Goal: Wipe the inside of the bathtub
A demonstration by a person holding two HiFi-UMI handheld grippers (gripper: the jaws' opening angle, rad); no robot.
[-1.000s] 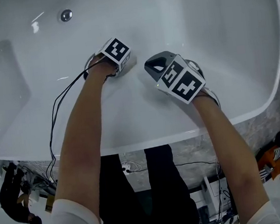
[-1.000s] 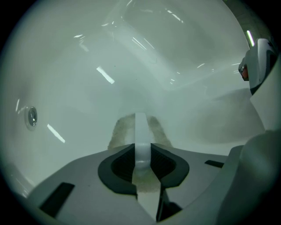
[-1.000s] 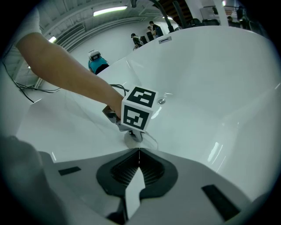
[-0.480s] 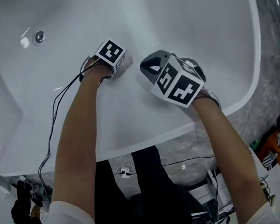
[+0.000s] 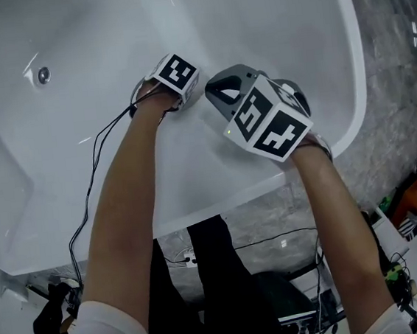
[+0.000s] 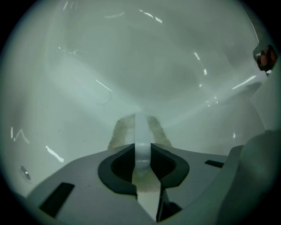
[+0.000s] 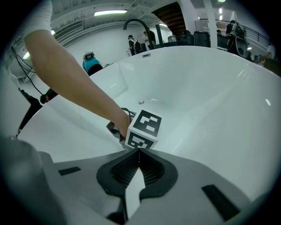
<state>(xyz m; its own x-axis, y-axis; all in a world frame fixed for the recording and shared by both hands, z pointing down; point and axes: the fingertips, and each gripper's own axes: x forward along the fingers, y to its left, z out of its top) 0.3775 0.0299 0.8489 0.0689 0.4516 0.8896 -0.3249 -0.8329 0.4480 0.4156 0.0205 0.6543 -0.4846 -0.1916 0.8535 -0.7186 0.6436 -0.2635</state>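
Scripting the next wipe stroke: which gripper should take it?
Left. The left gripper is shut on the beige cloth, which appears pressed against the bathtub wall. The right gripper is shut on nothing and seems off the surface, beside the left one.

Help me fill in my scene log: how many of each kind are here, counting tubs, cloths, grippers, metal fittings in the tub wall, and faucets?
bathtub: 1
cloth: 1
grippers: 2 (left gripper shut on the cloth, right gripper shut, empty)
round metal fitting: 1
faucet: 1
Total: 6
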